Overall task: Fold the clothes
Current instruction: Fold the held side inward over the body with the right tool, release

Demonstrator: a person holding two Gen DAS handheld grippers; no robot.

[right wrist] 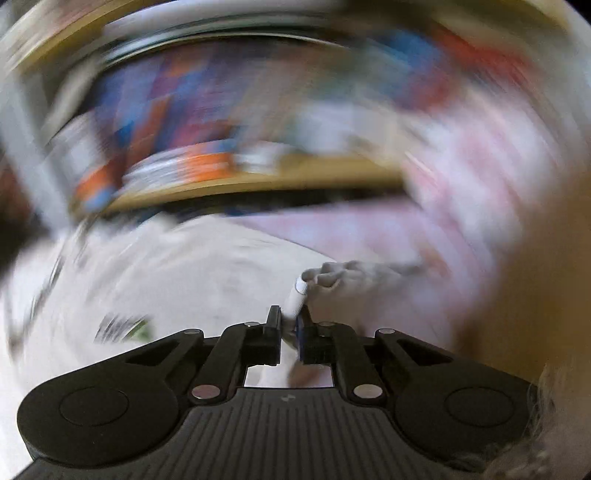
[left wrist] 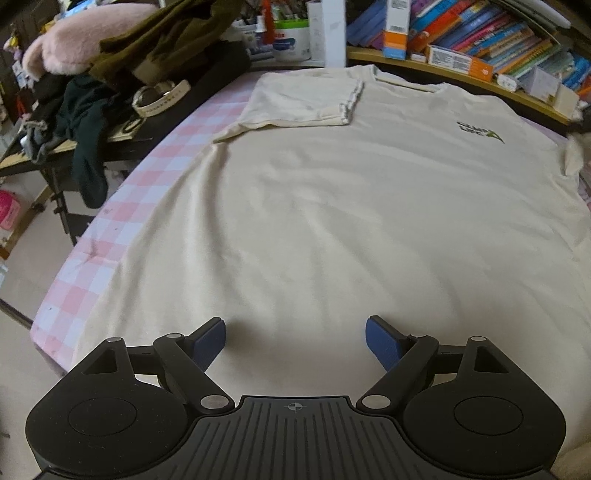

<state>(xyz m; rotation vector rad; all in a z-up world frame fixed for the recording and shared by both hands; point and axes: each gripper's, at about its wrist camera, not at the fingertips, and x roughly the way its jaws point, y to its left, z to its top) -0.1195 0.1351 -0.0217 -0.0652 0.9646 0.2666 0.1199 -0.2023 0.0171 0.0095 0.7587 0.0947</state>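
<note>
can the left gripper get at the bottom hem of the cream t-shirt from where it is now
Probably yes. The left gripper is open and sits low over the cream t-shirt near its lower end, with only flat fabric between its fingers. The hem itself is hidden under the gripper body, so the exact spot is uncertain.

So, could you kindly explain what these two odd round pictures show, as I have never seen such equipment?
No robot here: a person holds a two-finger gripper in each hand, and a fisheye camera on each looks forward along its fingers. The sharp picture is from the left gripper; its blue-padded jaws stand wide apart, holding nothing, above a cream T-shirt spread on a pink checked sheet. One sleeve is already folded inward. Heaped clothes lie to the left, and books stand behind. The blurred picture is from the right gripper, which is moving fast; its jaws are closed on a pale piece of fabric, probably the shirt's other sleeve.
</note>
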